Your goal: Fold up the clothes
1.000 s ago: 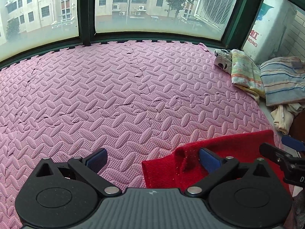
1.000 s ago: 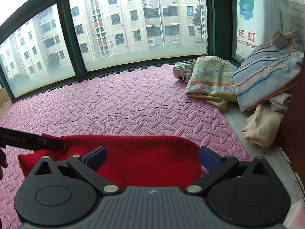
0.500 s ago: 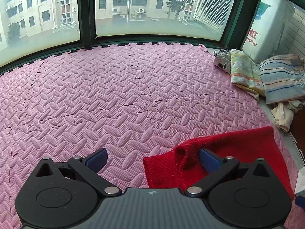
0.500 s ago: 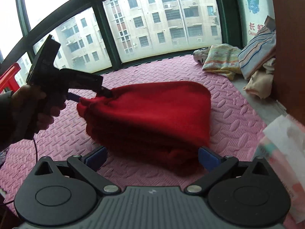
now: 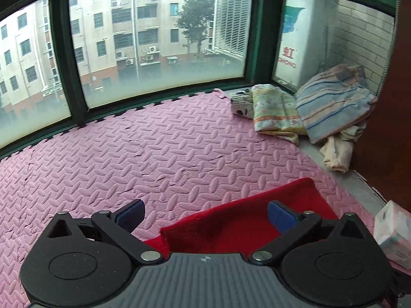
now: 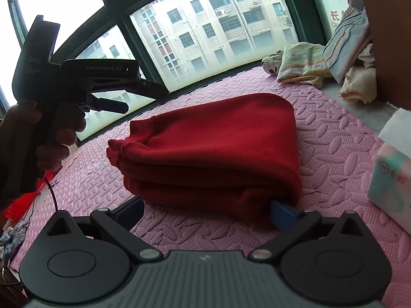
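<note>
1. Left wrist view: pink foam mat [image 5: 159, 148] with a raised woven pattern, pieced from interlocking tiles, spread up to a dark green window frame [image 5: 64, 59]; apartment blocks and a tree beyond the glass.
2. Same view, far right: white brick wall [image 5: 359, 43] above a heap of clothes at the mat's edge, with a yellow patterned cloth [image 5: 274, 110], a striped garment [image 5: 331, 102] leaning over it, and a cream piece [image 5: 336, 151] below on a bare grey strip of floor.
3. Near edge, same view: left claw [image 5: 204, 214] released, blue pads wide apart, nothing between them but a corner of the folded red garment [image 5: 246, 220] lying on the mat beneath.
4. Lower right corner: tissue pack [image 5: 393, 233] just beside the red garment, on the mat.
5. Right wrist view, left side: a hand [image 6: 30, 143] gripping the black handle of the left claw [image 6: 143, 95], raised above the mat [image 6: 334, 138] and apart from the cloth.
6. Centre: red garment [image 6: 213, 148] folded into a thick stack of layers, resting flat on the mat.
7. Bottom: right claw [image 6: 205, 211] released, pads wide apart, right pad at the stack's near corner; cannot tell whether touching.
8. Right: tissue pack [image 6: 390, 177] upright beside the stack; clothes pile [image 6: 321, 61] by the window behind.
</note>
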The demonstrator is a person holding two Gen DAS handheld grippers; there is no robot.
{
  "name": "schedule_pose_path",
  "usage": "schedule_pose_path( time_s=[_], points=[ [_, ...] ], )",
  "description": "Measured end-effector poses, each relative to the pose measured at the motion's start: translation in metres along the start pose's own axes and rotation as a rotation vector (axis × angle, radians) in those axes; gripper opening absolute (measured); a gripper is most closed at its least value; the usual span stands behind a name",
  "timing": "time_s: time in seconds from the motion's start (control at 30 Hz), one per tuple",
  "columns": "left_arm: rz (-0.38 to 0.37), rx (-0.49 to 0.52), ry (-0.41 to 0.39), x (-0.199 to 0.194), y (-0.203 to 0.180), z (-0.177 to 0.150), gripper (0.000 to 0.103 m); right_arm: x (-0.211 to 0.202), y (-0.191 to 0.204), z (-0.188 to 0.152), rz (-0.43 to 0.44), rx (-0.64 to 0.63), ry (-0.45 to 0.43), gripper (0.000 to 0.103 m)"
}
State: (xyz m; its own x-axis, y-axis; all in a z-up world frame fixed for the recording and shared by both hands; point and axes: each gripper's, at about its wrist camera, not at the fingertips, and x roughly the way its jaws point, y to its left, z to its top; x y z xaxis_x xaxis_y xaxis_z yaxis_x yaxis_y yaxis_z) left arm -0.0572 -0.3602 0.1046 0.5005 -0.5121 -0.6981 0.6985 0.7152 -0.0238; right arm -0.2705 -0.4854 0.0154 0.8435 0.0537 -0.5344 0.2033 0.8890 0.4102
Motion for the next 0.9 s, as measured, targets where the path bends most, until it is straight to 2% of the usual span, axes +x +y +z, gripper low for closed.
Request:
schedule_pose_path(
  time_s=[0.13, 0.23, 0.3, 0.37, 0.47, 0.57, 0.67, 0.83, 0.9],
  points=[
    [-0.067, 0.073, 0.043, 0.020, -0.030, -0.001, 0.103, 0.004, -0.003, 0.002, -0.031, 0.032, -0.025, 0.103],
    [-0.108, 0.144, 0.078, 0.034, -0.054, -0.005, 0.103, 0.008, -0.001, 0.001, -0.025, 0.011, -0.039, 0.103],
    [-0.126, 0.172, 0.097, 0.041, -0.064, -0.010, 0.103, 0.003, -0.002, 0.001, 0.059, -0.009, -0.027, 0.103],
    [-0.135, 0.195, 0.115, 0.048, -0.072, -0.014, 0.103, -0.001, -0.005, 0.001, 0.080, -0.012, -0.023, 0.103],
    [-0.129, 0.230, 0.126, 0.056, -0.079, -0.021, 0.103, 0.001, -0.010, 0.002, 0.074, 0.033, -0.042, 0.103],
    [-0.110, 0.255, 0.119, 0.060, -0.084, -0.026, 0.103, 0.002, -0.008, 0.001, 0.104, 0.052, -0.054, 0.103],
    [-0.094, 0.265, 0.111, 0.062, -0.085, -0.030, 0.103, -0.002, -0.006, -0.002, 0.143, 0.009, -0.032, 0.103],
    [-0.081, 0.271, 0.100, 0.066, -0.087, -0.035, 0.103, -0.008, 0.003, -0.011, 0.155, -0.062, 0.026, 0.103],
    [-0.082, 0.266, 0.099, 0.065, -0.087, -0.035, 0.103, -0.008, 0.009, -0.016, 0.166, -0.100, 0.049, 0.099]
  ],
)
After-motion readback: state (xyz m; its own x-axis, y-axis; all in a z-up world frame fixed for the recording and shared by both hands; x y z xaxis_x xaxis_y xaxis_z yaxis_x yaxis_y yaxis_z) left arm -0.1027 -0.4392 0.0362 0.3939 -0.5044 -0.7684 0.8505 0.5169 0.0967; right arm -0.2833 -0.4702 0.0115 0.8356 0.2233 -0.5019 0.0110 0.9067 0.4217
